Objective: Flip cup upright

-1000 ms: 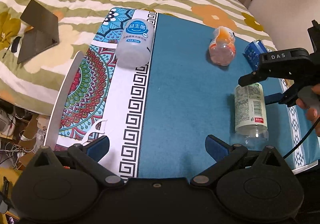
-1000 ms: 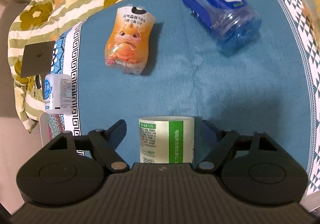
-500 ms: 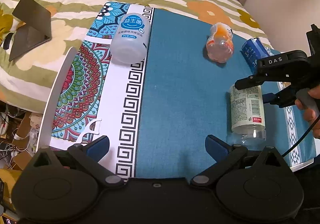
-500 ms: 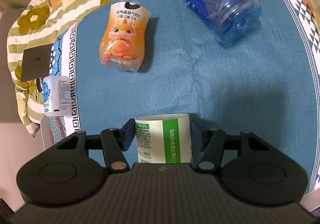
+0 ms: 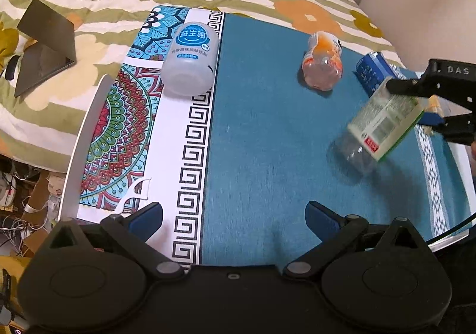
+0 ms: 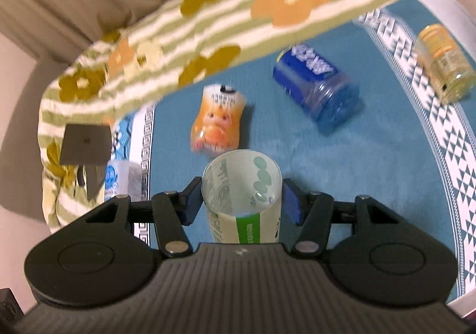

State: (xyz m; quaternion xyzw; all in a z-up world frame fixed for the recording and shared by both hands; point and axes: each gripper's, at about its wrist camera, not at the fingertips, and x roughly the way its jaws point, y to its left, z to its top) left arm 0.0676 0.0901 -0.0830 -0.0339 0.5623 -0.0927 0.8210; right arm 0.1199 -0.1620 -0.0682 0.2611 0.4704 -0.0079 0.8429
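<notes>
My right gripper (image 6: 241,204) is shut on a clear cup with a green and white label (image 6: 242,200). It holds the cup tilted above the blue mat, open mouth facing the camera. In the left wrist view the same cup (image 5: 382,122) hangs tilted at the right, clear base down toward the mat, with the right gripper (image 5: 425,103) clamped on its upper end. My left gripper (image 5: 235,215) is open and empty, low over the near part of the mat.
On the blue mat (image 5: 267,140) lie an orange cup (image 5: 322,64), a blue cup (image 6: 316,90) and a yellow cup (image 6: 443,63). A white cup (image 5: 190,58) lies on the patterned cloth. A dark laptop (image 5: 44,45) rests on the floral blanket.
My right gripper closed on the green-labelled cup, lifted it off the mat and tilted it up. The left gripper stayed open and shifted only slightly.
</notes>
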